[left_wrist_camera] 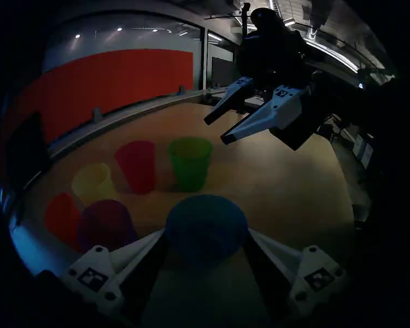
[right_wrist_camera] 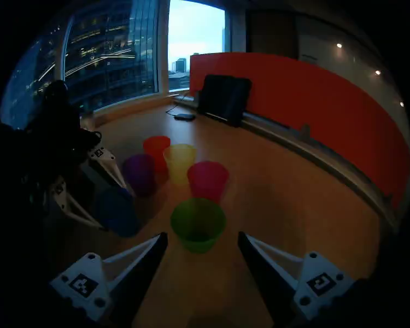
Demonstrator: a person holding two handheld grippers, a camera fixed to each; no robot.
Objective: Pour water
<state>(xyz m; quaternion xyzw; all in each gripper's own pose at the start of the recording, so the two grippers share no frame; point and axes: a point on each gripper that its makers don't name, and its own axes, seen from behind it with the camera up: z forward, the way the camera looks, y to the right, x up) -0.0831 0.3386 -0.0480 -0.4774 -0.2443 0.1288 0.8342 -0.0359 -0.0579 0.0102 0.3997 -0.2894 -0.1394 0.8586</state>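
cups taper: blue cup (left_wrist_camera: pixel 206 218) clasped in left tongs (left_wrist_camera: pixel 206 233); right tongs (right_wrist_camera: pixel 201 236) gape near translucent green cup (right_wrist_camera: pixel 198 217).

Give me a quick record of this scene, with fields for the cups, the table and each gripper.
cups: six, upright: blue cup, green cup, pink cup, yellow cup, red cup, purple cup
surface: wooden table
left gripper: jaws either side of the blue cup; contact unclear
right gripper: jaws open, raised above the table near the green cup
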